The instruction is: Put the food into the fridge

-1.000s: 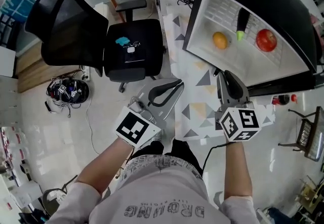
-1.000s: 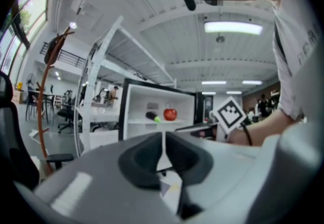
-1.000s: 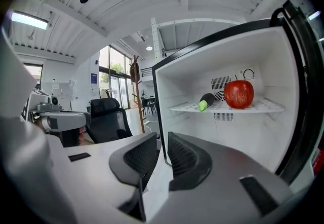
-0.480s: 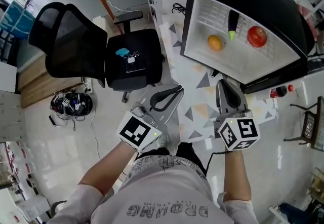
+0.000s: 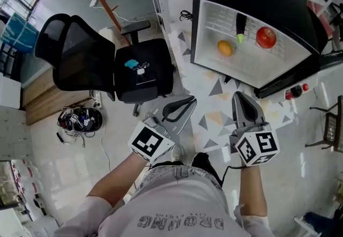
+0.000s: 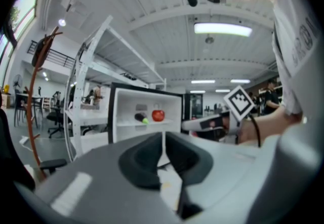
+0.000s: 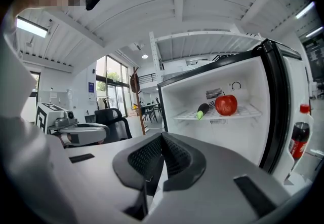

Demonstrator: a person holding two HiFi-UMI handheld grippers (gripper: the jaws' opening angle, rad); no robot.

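The open fridge [image 5: 206, 32] stands ahead at the upper right. Inside lie an orange [image 5: 225, 47], a dark eggplant with a green tip [image 5: 239, 27] and a red apple [image 5: 266, 37]. The right gripper view shows the eggplant [image 7: 202, 110] and the apple [image 7: 226, 105] on a wire shelf. My right gripper [image 5: 239, 96] hangs just outside the fridge's opening; its jaws have just been closing, nothing is between them, and they are shut [image 7: 162, 139]. My left gripper [image 5: 181, 106], over the floor to the left, is shut and empty [image 6: 163, 142].
A black office chair [image 5: 107, 64] with small items on its seat stands at the left. A bundle of cables [image 5: 80, 119] lies on the floor. Red-capped bottles [image 5: 296, 91] sit in the fridge door [image 7: 298, 139]. A patterned mat [image 5: 214, 118] lies before the fridge.
My right gripper has drawn back a little from the fridge's opening. The head view has shifted, so the fridge and chair sit higher and further left.
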